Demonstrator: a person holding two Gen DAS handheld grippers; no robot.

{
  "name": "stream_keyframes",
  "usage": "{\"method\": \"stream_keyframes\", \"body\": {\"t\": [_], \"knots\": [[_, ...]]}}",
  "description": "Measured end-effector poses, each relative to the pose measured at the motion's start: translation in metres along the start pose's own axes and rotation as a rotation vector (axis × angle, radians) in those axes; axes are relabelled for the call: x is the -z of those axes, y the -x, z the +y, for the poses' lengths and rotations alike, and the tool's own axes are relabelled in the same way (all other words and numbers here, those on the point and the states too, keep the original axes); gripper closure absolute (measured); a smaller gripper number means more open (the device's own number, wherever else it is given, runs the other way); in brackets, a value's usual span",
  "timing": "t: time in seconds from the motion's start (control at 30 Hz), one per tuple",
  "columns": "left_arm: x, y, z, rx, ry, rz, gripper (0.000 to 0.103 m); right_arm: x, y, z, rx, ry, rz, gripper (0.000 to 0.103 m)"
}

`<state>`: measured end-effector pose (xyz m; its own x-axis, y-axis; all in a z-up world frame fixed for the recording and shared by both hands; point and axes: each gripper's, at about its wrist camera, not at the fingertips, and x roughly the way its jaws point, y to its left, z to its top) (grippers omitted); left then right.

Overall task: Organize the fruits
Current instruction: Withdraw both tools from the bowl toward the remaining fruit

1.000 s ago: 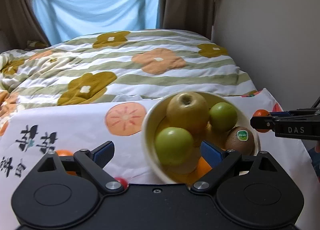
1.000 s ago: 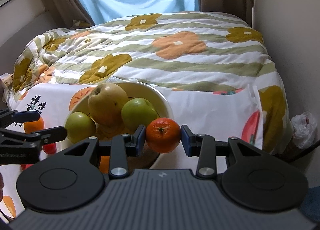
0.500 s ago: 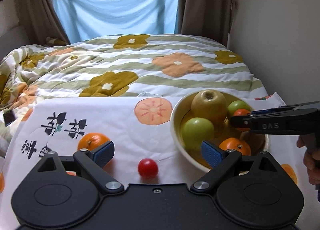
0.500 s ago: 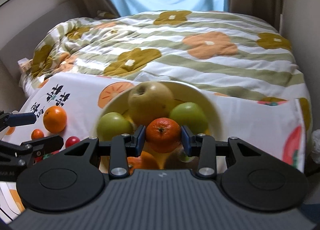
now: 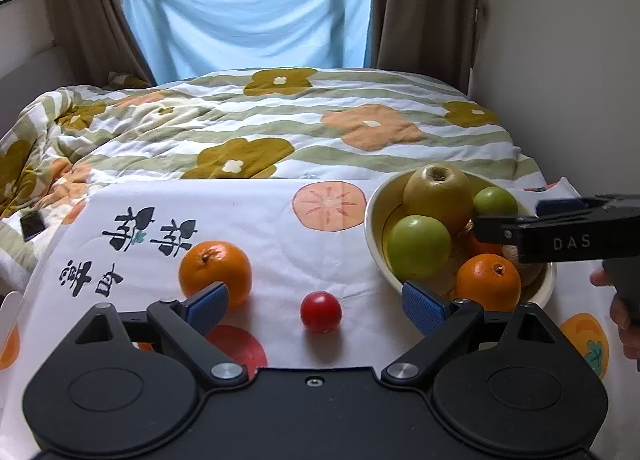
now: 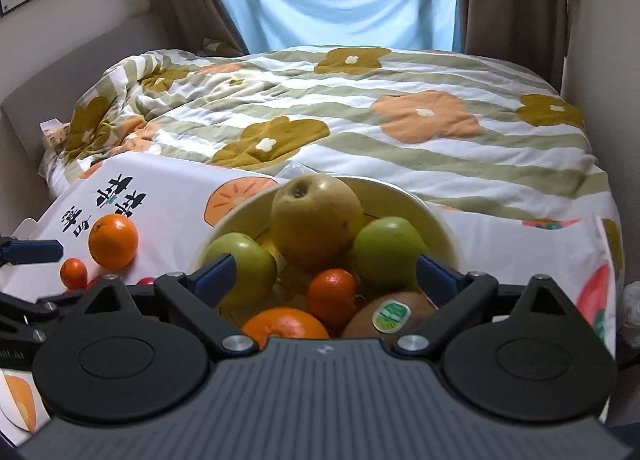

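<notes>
Fruits still loose on the desk are an orange, a small red tomato and a tiny mandarin; the rest sit piled in the bowl. The orange looks firm and fairly heavy, its skin slightly slick, so I would pinch it across its widest part. The tomato is probably light, smooth and easily bruised, and wants a gentle squeeze at its middle. The left hand-held gripper is spread wide and empty, the orange just beyond its left finger and the tomato between the fingers. The right hand-held gripper is opening over the bowl, holding nothing; a mandarin lies below it among the apples.
</notes>
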<state>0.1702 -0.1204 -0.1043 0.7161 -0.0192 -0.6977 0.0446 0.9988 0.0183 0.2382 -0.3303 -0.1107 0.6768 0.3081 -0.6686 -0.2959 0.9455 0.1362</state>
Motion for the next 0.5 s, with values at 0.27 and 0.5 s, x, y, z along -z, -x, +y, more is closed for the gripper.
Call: {"method": "stream_keyframes", "body": {"t": [0.27, 0.5], "knots": [[0.001, 0.014, 0.002, -0.012, 0.002, -0.020, 0.007, 0.005, 0.013, -0.007, 0.026, -0.047, -0.003, 0.000], [0.003, 0.038, 0.002, -0.030, 0.010, -0.056, 0.007, 0.005, 0.034, -0.005, 0.036, -0.045, -0.024, 0.000]]}}
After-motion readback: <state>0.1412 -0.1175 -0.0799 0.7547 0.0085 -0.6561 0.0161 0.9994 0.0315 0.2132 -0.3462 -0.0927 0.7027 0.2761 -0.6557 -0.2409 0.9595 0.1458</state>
